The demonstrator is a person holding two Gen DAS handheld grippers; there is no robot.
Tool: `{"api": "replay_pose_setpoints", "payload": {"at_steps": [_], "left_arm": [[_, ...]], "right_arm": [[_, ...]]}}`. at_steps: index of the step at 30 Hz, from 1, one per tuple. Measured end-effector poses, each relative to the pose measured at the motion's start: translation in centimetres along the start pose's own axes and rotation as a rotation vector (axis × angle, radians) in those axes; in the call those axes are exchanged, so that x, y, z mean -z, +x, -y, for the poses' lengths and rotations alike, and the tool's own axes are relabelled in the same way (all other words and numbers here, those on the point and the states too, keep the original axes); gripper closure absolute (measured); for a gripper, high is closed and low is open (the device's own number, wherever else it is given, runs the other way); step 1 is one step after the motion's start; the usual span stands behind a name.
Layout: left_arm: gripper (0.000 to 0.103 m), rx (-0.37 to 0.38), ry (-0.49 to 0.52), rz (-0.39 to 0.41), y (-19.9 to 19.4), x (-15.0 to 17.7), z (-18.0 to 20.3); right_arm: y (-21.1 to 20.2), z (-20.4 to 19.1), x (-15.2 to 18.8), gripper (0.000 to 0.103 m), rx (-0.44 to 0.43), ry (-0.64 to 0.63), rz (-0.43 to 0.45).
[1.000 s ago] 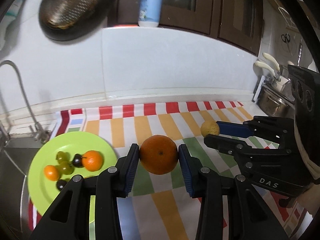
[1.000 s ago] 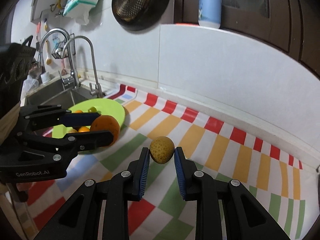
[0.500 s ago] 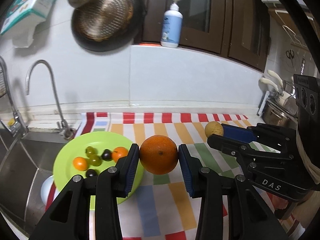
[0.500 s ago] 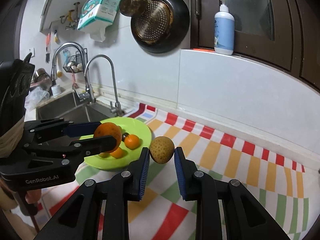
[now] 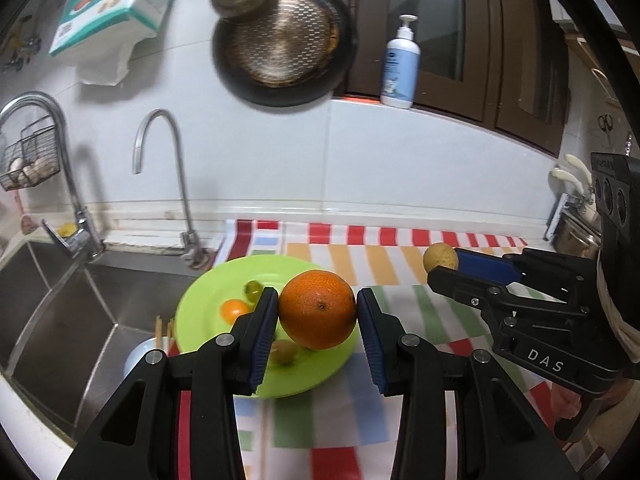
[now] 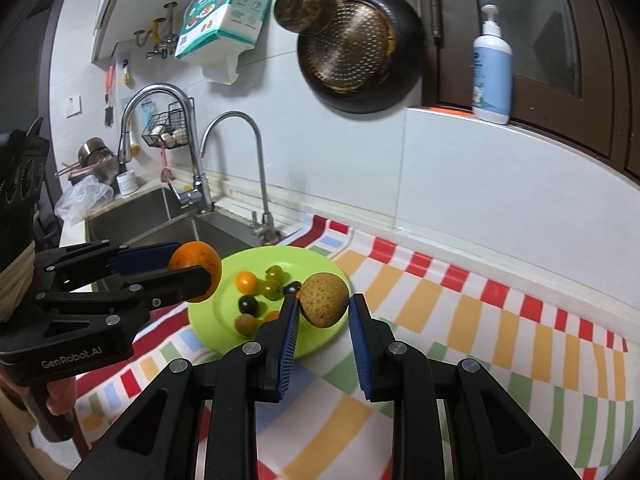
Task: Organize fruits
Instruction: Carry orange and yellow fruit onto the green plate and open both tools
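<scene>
Left hand-held gripper (image 5: 317, 318) is clamping an orange (image 5: 317, 309); right hand-held gripper (image 6: 323, 312) is pinching a small brown fruit (image 6: 324, 299). Both are hovering over the green plate (image 6: 208, 320) on the worktop, presumably for grouping with the fruits there.

We note: orange fruit (image 5: 317, 315), speckled tan-yellow fruit (image 6: 324, 300), lime-green plate (image 6: 320, 264), cloth (image 6: 500, 320) striped red, orange, green, blue on white.

oranges (image 5: 317, 315): 1 | brown fruit (image 6: 324, 300): 1 | plates (image 6: 320, 340): 1 | taps (image 6: 256, 168): 2 | pans (image 6: 360, 56): 1 | bottles (image 6: 492, 68): 1
</scene>
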State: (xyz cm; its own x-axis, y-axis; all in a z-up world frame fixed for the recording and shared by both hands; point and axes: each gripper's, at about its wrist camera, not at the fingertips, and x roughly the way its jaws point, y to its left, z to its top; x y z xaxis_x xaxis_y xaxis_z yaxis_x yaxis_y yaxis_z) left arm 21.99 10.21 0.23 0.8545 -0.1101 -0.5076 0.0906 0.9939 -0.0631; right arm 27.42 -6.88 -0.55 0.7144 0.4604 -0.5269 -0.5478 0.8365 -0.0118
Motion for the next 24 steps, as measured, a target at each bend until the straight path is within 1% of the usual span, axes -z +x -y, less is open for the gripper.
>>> {"api": "replay_pose_setpoints", "payload": {"at_steps": [7, 12, 16, 19, 21, 24], "left_arm": [[0.063, -0.049, -0.007, -0.022, 0.1, 0.8, -3.2], [0.063, -0.061, 0.002, -0.038, 0.8, 1.4, -5.1], [0.063, -0.056, 0.005, -0.055, 2.0, 1.6, -6.6], [0.063, -0.035, 0.004, -0.077, 3.2, 1.7, -7.9], [0.063, -0.024, 0.009, -0.101, 4.1, 1.7, -8.6], [0.063, 0.013, 0.017, -0.143, 5.7, 1.9, -9.2]], "right_arm": [[2.4, -2.4, -0.1, 0.076, -0.019, 0.002, -0.030], [4.3, -3.7, -0.2, 0.076, -0.024, 0.004, -0.061], [6.2, -4.5, -0.1, 0.076, -0.026, 0.001, -0.093], [7.7, -5.1, -0.1, 0.076, -0.026, 0.004, -0.117], [8.7, -5.3, -0.2, 0.076, -0.026, 0.005, -0.130], [10.2, -5.6, -0.3, 0.076, -0.023, 0.006, -0.151]]}}
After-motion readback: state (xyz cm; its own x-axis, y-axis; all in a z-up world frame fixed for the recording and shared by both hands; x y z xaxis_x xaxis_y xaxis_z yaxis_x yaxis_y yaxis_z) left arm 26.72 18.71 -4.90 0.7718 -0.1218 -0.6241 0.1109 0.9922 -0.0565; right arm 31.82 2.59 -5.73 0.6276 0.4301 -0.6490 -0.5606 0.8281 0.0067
